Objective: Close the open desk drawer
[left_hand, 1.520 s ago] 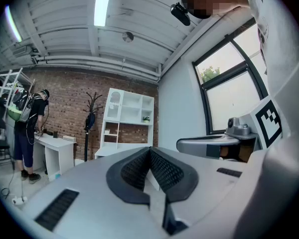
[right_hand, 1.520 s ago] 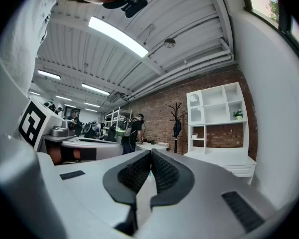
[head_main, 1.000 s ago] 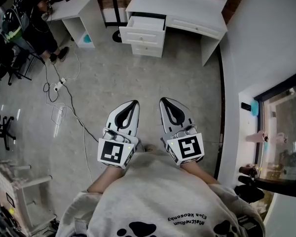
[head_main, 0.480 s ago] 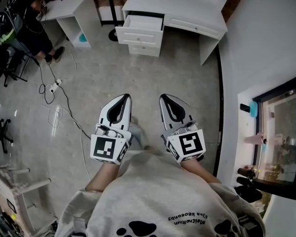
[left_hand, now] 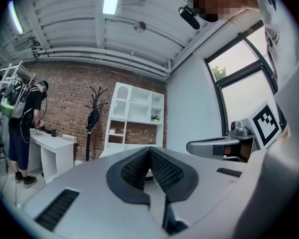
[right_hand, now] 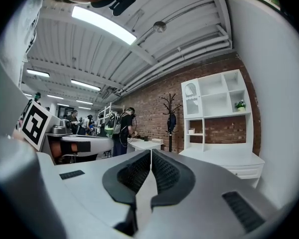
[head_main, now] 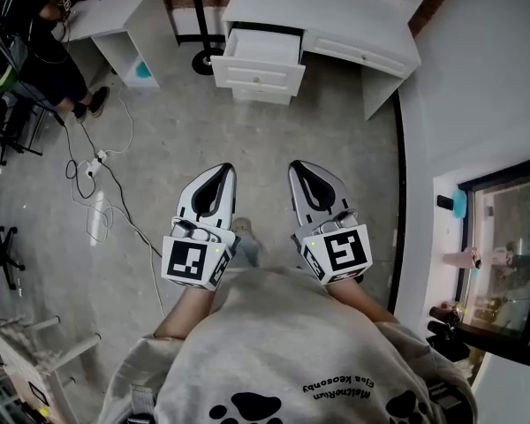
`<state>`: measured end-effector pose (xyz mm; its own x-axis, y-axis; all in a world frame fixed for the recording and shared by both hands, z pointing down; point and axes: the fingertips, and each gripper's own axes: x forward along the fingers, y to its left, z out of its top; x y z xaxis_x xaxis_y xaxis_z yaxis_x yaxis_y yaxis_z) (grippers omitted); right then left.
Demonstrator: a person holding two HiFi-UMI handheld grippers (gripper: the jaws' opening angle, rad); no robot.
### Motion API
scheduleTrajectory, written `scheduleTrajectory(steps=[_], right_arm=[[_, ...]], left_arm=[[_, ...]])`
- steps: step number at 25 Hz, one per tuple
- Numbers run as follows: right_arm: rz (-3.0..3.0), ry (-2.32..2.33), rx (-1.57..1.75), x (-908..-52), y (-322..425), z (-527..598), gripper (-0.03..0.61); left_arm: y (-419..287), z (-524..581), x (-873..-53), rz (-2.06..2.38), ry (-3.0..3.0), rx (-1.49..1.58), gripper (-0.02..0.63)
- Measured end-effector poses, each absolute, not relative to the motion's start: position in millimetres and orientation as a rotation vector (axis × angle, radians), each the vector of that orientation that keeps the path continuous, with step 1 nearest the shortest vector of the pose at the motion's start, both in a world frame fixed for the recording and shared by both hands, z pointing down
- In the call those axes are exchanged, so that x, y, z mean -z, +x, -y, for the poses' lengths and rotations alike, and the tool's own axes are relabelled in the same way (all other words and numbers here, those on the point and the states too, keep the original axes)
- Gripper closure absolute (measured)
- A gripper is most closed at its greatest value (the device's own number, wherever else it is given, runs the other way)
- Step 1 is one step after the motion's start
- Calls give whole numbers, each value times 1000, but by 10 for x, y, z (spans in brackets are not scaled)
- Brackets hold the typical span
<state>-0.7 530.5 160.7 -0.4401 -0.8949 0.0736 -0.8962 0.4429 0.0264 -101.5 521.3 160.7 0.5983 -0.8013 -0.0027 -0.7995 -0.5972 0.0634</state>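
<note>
The white desk [head_main: 353,25] stands at the top of the head view, some way ahead across the floor. Its top left drawer [head_main: 265,46] is pulled out over the shut drawers below. My left gripper [head_main: 219,171] and right gripper [head_main: 300,168] are held side by side, level, pointing toward the desk and far from it. Both are shut with nothing between the pads. The left gripper view shows the pads [left_hand: 162,169] meeting at the tip. In the right gripper view the desk top [right_hand: 224,156] lies ahead on the right, under a white shelf unit [right_hand: 217,106].
A second white desk [head_main: 115,11] and a standing person [head_main: 35,56] are at the far left. Cables [head_main: 97,170] trail over the grey floor on the left. A coat stand's base [head_main: 208,60] sits beside the drawers. A white wall and window [head_main: 503,254] run along the right.
Both grippers have been carried forward toward the desk, which sits a little larger and nearer in the head view. Both pairs of jaws have stayed shut.
</note>
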Motion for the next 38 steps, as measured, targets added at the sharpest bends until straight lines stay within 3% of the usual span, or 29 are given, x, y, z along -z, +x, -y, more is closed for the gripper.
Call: scheduleTrajectory(steps=[14, 38], right_arm=[[2479, 1755, -74, -1580, -514, -3897, 545], [2547, 1722, -120, -1778, -421, -2415, 545]], left_arm=[[-1536, -3709, -1622, 1192, 2790, 34, 595], [-1440, -2428, -1851, 1216, 2764, 16, 595]])
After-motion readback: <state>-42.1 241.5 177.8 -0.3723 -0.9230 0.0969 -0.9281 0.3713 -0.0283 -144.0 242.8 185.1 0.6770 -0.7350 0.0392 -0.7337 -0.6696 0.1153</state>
